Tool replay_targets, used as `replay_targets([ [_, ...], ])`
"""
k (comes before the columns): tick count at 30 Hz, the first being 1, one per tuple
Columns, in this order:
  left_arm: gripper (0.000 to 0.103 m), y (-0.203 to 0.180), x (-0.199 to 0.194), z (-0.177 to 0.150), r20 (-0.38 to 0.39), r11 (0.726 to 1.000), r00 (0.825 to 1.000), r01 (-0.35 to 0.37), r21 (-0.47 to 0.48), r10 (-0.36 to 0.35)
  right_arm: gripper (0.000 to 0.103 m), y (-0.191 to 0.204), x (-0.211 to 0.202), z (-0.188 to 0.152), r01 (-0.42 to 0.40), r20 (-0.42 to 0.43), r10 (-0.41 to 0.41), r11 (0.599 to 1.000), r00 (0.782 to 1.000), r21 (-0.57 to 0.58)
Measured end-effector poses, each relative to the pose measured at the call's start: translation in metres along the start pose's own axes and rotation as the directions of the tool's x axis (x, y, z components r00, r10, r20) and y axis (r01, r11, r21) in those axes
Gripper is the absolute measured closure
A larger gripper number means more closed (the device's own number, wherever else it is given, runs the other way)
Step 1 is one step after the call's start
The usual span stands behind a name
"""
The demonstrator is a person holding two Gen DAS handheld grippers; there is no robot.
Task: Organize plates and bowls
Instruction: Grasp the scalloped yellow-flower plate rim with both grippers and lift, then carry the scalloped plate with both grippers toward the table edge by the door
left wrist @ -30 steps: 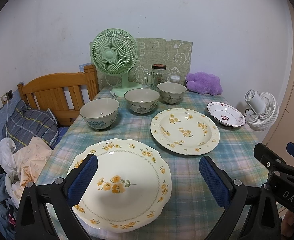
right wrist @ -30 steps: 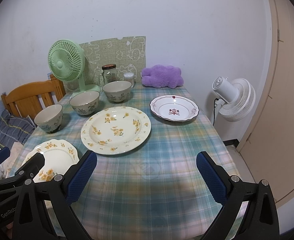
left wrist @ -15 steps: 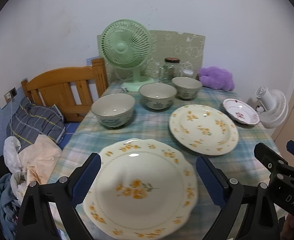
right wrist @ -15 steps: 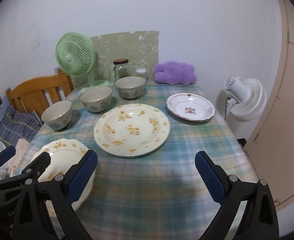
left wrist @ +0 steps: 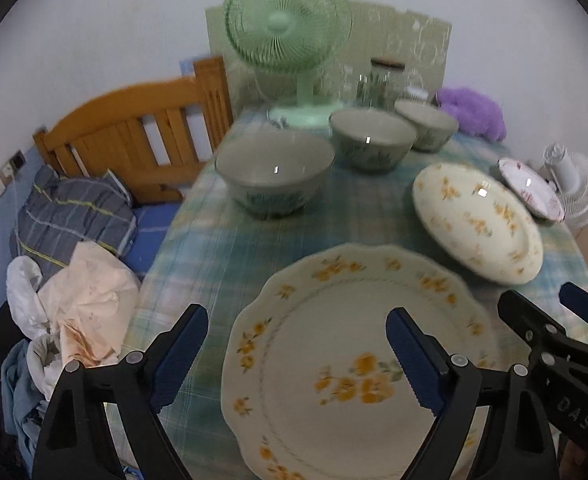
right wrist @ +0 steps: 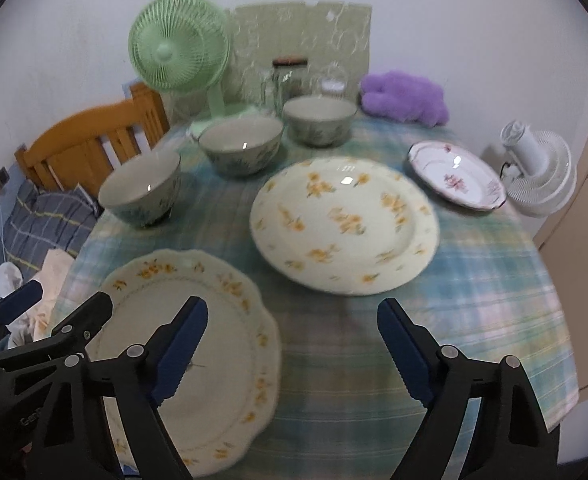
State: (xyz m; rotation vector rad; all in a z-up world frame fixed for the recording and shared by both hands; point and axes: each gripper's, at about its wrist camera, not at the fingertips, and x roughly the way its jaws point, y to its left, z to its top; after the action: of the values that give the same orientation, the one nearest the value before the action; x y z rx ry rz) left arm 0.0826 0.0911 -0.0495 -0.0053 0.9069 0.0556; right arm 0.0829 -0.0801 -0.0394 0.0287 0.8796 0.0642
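The scalloped cream plate with yellow flowers (left wrist: 354, 360) lies at the near edge of the plaid-clothed tabletop (right wrist: 474, 300), right under the left claw (left wrist: 298, 356), whose jaws straddle its left rim, narrowing but gripping nothing. The right claw (right wrist: 289, 352), also narrowing on nothing, hangs off the plate's right side, so the left is nearer.

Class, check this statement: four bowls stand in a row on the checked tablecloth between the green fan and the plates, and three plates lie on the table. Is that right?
Not quite. There are three bowls, not four: the near bowl, the middle bowl and the far bowl, as the right wrist view shows. The rest holds: they stand in a row between the green fan and the plates.
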Motion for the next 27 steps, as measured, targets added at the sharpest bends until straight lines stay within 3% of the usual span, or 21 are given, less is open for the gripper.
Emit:
replay_targets([
  [10,0.022,0.018,0.043,-0.009,-0.122,0.996,0.989,0.087,0.036,-0.082,0.026,0.029,0.052,-0.015,0.044,-0.15,-0.039,0.999,0.988,0.032],
  [17,0.033,0.02,0.062,-0.013,-0.195,0.988,0.972,0.146,0.057,-0.133,0.039,0.035,0.072,-0.026,0.059,-0.236,-0.044,0.997,0.971,0.056],
  [27,0.034,0.019,0.067,-0.011,-0.227,0.984,0.964,0.162,0.078,-0.141,0.04,0.035,0.075,-0.029,0.09,-0.266,-0.068,0.993,0.962,0.072],
])
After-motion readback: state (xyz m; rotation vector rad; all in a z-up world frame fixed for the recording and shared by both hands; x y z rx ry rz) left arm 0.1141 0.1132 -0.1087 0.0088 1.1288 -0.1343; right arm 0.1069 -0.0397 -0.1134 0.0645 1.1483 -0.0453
